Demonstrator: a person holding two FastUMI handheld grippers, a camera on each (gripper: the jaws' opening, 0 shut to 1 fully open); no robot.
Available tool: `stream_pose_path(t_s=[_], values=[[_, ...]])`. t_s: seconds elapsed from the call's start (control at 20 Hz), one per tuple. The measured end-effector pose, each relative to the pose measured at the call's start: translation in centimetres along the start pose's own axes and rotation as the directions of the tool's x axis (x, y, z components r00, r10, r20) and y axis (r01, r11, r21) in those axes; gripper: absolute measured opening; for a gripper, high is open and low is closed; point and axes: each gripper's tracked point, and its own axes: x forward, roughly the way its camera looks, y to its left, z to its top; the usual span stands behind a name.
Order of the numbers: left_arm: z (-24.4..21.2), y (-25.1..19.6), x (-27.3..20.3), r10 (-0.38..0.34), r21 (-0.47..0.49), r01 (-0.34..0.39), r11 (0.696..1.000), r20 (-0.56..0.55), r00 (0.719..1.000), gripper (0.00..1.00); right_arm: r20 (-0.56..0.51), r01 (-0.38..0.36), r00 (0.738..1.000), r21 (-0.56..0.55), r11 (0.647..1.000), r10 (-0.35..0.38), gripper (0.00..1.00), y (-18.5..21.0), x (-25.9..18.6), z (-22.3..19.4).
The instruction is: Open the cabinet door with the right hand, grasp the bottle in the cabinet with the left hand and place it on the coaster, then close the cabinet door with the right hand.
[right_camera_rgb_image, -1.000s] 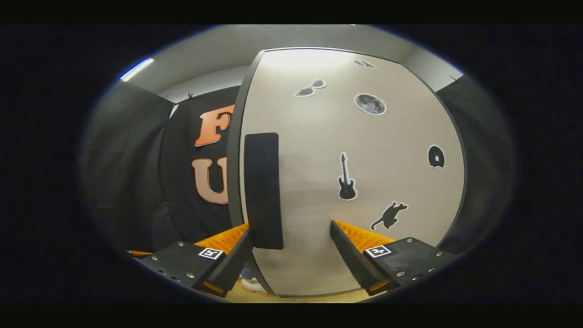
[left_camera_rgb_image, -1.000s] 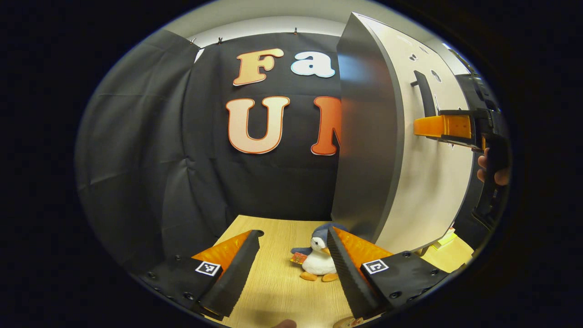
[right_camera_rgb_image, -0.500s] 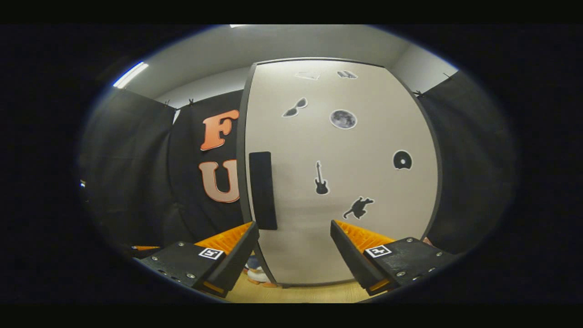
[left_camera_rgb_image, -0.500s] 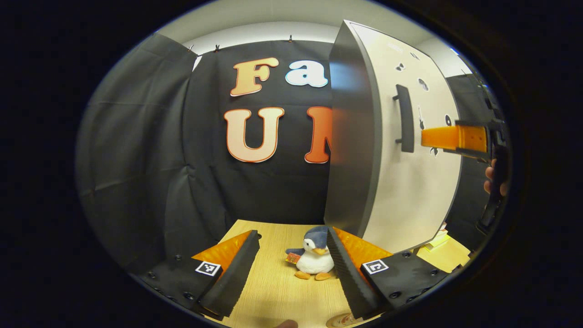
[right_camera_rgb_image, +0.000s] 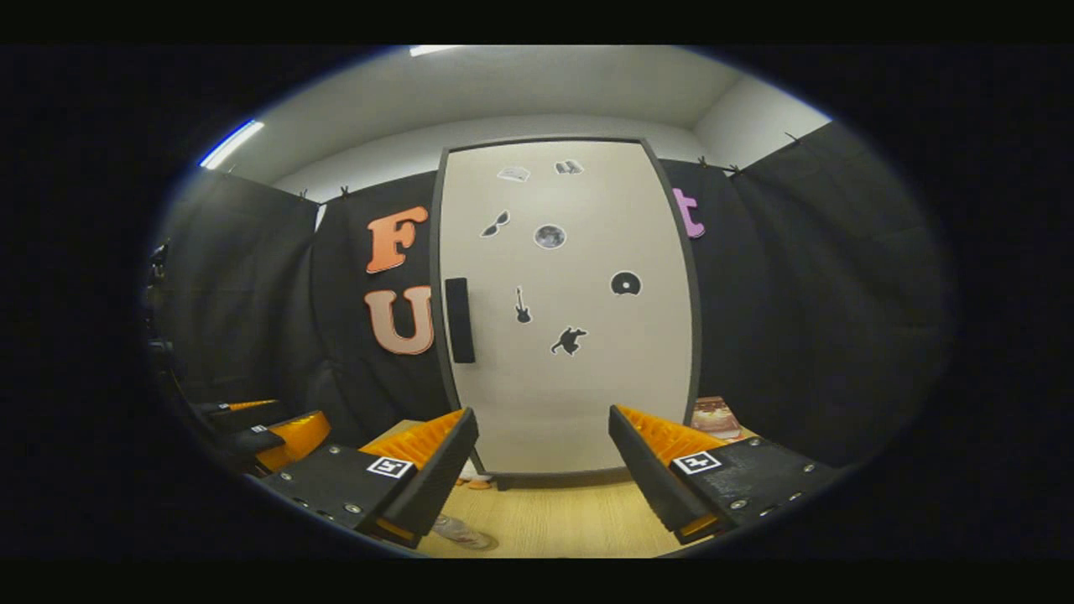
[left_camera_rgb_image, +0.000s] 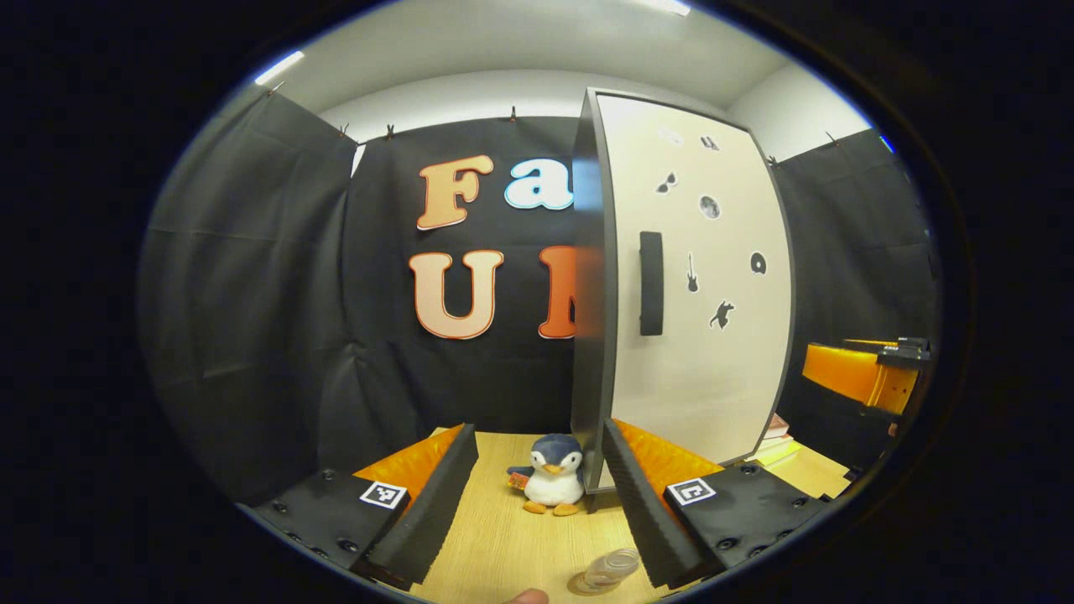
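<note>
Presently, the cabinet door (right_camera_rgb_image: 579, 319) is seen closed, its handle (right_camera_rgb_image: 459, 320) untouched. The right gripper (right_camera_rgb_image: 541, 470) is held well apart from it, jaws spread and empty, presumably because closing is judged complete. The left gripper (left_camera_rgb_image: 537, 495) is likewise spread and empty. The bottle (left_camera_rgb_image: 608, 570) is seen on the wooden table (left_camera_rgb_image: 503, 545), near a plush penguin (left_camera_rgb_image: 550, 482); the coaster cannot be made out. Black cloth encloses the booth.

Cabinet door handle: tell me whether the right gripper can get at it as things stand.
Probably yes. The right gripper is open and empty, facing the closed cabinet door, and nothing stands between it and the black handle. It hangs well short of the door, though, so it must move forward and to its left.
</note>
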Motion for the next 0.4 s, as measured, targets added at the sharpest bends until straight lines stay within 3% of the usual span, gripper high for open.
stream_pose_path(t_s=[0.4], values=[[2.9,-1.6,-5.9,0.022,0.034,-0.023,0.999,0.029,0.999,0.97,-0.001,0.016,1.0,0.002,1.0,-0.016,0.97,-2.2,-5.5,-0.2]])
